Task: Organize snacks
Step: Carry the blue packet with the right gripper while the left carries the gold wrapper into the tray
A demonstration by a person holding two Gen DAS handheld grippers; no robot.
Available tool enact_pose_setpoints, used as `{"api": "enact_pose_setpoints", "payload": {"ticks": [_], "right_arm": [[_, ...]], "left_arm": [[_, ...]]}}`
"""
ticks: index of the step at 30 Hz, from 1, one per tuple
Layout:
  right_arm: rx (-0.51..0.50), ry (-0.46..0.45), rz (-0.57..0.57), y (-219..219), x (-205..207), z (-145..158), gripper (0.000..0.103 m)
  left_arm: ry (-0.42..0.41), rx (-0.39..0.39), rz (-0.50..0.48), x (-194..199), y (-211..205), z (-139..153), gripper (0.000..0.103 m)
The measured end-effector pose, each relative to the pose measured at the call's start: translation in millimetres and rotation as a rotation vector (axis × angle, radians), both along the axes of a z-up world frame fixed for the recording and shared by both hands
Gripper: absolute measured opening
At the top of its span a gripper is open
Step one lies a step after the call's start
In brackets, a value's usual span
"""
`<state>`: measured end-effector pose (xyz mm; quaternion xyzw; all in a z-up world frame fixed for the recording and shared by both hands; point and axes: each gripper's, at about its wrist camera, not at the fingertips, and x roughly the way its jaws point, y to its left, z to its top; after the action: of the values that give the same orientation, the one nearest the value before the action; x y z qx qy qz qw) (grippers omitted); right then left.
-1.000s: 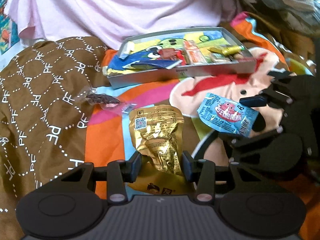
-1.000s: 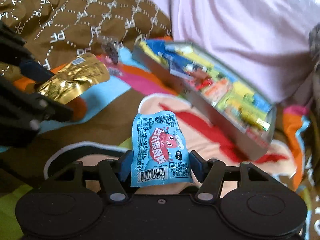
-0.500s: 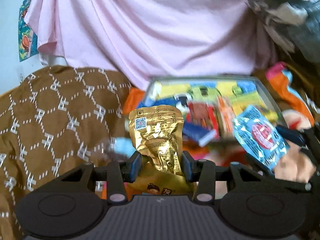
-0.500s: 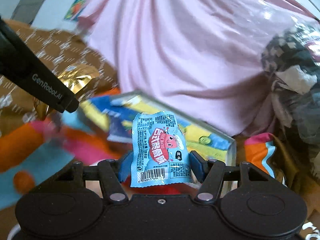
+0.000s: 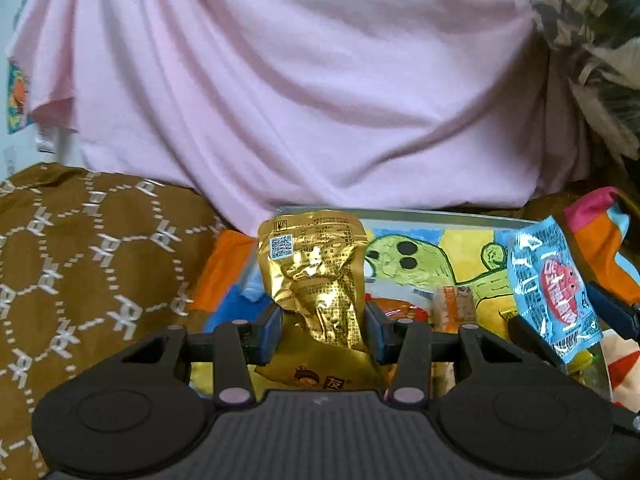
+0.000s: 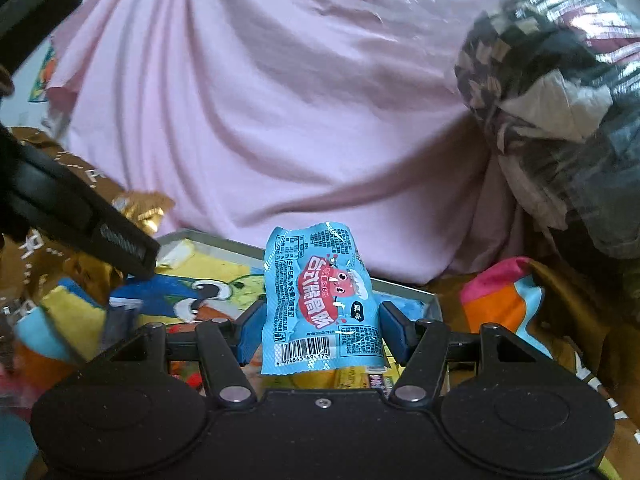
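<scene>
The right gripper (image 6: 320, 330) grips a light blue snack packet (image 6: 320, 300) upright between its blue pads, barcode at the lower edge, red cartoon figure at mid-face. Beyond it lies a shallow grey-rimmed tray (image 6: 434, 300) lined with a bright cartoon print, holding loose wrappers. At left, the black finger of the left gripper (image 6: 120, 244) reaches over the tray, a gold packet (image 6: 140, 210) partly visible behind it. Pink cloth (image 6: 260, 100) fills the far background.

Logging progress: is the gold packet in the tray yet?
Not yet. The gold packet stands clamped in the left gripper above the tray.
</scene>
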<state>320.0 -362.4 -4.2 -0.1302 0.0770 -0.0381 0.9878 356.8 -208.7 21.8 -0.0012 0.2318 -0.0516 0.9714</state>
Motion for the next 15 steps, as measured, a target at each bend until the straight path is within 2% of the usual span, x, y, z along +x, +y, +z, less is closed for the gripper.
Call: {"api": "enact_pose_setpoints", "payload": {"ticks": [7,15], "right_arm": [[0.046,0.044,-0.046,-18,23,-8,0.063],[0.057,0.103,-0.067,-20,34,-14,0.064]], "left_arm": [[0.138,-0.062,-0.057,40,-18,-20,0.048],[0.161,-0.019,-0.055,51,-34,-32,0.049]]}}
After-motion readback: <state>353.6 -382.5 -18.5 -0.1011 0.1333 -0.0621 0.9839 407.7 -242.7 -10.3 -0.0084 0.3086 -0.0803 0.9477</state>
